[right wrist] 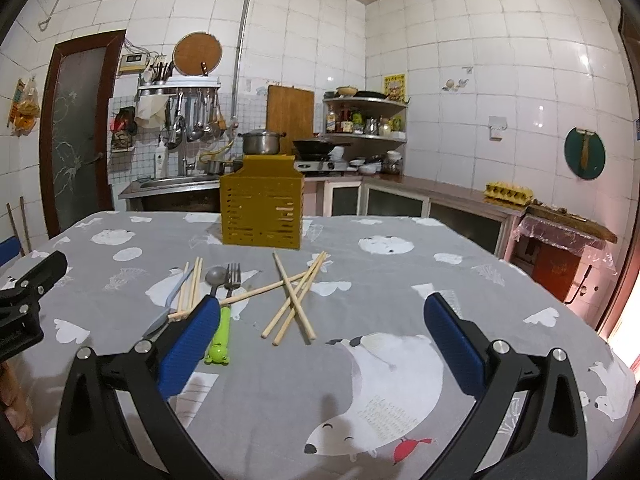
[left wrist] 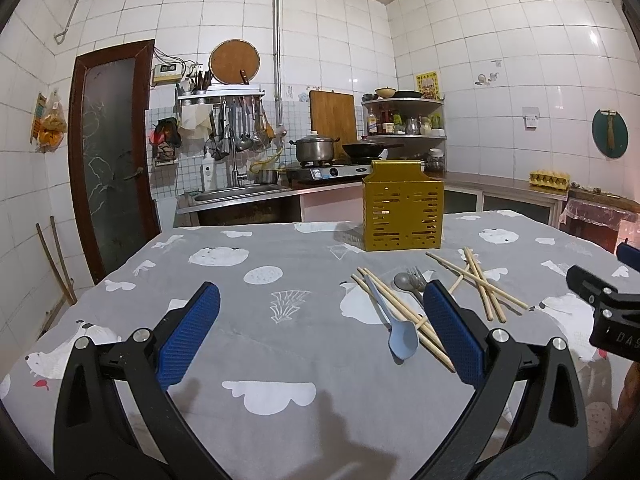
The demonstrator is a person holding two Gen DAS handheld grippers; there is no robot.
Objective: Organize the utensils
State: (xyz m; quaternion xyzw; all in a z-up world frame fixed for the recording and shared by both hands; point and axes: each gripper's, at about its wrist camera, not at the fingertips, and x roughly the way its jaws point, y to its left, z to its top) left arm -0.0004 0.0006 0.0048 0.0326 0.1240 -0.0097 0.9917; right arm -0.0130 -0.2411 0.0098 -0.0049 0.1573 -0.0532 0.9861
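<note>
Two grippers, left (left wrist: 320,328) and right (right wrist: 320,336), hover with jaws wide apart, holding nothing. Chopsticks (right wrist: 294,300), spoon (left wrist: 402,342) and fork (right wrist: 233,276) lie before a yellow holder (right wrist: 262,210)

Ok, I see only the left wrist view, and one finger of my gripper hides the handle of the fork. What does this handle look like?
Observer: The fork has a green handle with a frog face at its near end.
Operator: And is the right gripper holding something?
Observer: No, the right gripper is open, with nothing between its fingers.
Operator: Does anything lie near that handle?
Observer: One chopstick from the crossed pile reaches toward it near the fork's neck. I cannot tell whether they touch.
</note>
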